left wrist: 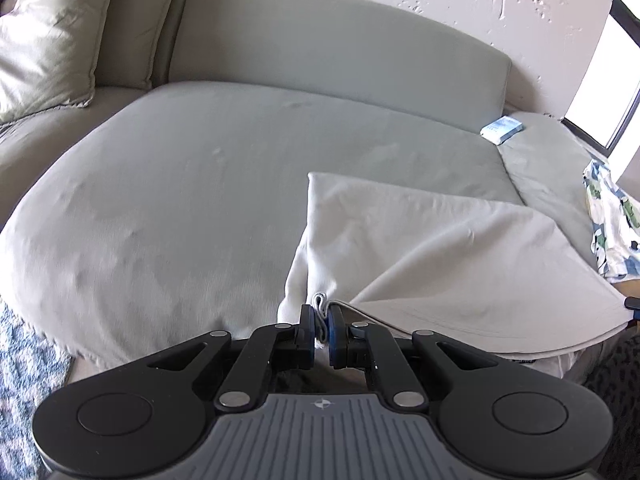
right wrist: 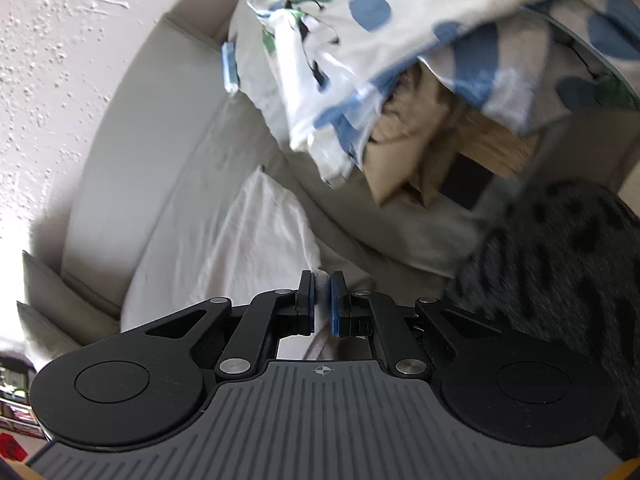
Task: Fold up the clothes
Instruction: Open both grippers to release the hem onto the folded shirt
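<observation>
A white garment (left wrist: 420, 248) lies on the grey sofa cushion (left wrist: 180, 184), partly folded, with a crease running toward its far corner. My left gripper (left wrist: 320, 312) is shut on the garment's ribbed near edge at the cushion's front. In the right wrist view the same white garment (right wrist: 240, 240) stretches away over the cushion, and my right gripper (right wrist: 322, 278) is shut on its near corner.
A pile of blue-and-green printed clothes (right wrist: 380, 40) sits on the sofa's right end, also seen in the left wrist view (left wrist: 612, 224). A small blue-white packet (left wrist: 502, 130) lies by the backrest. A pillow (left wrist: 52, 36) rests far left. A patterned rug (left wrist: 28, 360) covers the floor.
</observation>
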Tool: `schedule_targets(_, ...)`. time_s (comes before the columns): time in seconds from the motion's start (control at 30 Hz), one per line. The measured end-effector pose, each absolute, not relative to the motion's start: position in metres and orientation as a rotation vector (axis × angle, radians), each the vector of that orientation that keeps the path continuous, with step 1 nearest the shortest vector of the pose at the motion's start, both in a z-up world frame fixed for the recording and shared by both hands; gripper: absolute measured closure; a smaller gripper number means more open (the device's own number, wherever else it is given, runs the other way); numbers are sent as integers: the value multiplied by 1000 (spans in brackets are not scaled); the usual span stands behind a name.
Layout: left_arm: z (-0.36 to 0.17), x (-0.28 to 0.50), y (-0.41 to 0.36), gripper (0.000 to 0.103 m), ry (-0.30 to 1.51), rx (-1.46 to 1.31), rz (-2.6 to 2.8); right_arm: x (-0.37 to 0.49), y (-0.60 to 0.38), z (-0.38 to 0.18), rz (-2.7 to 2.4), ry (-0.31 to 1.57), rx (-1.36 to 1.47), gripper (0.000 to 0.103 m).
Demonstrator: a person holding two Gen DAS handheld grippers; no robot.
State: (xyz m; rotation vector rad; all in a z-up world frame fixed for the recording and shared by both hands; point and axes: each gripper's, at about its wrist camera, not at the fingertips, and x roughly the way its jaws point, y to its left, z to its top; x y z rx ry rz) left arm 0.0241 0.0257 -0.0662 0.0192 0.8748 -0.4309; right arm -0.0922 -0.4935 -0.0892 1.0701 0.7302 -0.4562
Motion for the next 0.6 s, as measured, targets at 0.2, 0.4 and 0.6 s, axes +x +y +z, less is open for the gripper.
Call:
schedule_targets(0.2, -72, 16, 27, 79, 972, 55, -389, -111, -489, -96, -502, 766, 1018, 80)
schedule_targets(0.4, -33, 8, 55, 53, 838, -39, -244, -116, -478, -59, -557, 709, 796, 56)
schedule_targets(0.6, -54, 28, 5, 87, 815, -114, -403, -69, -450, -70, -312, 731, 759, 89)
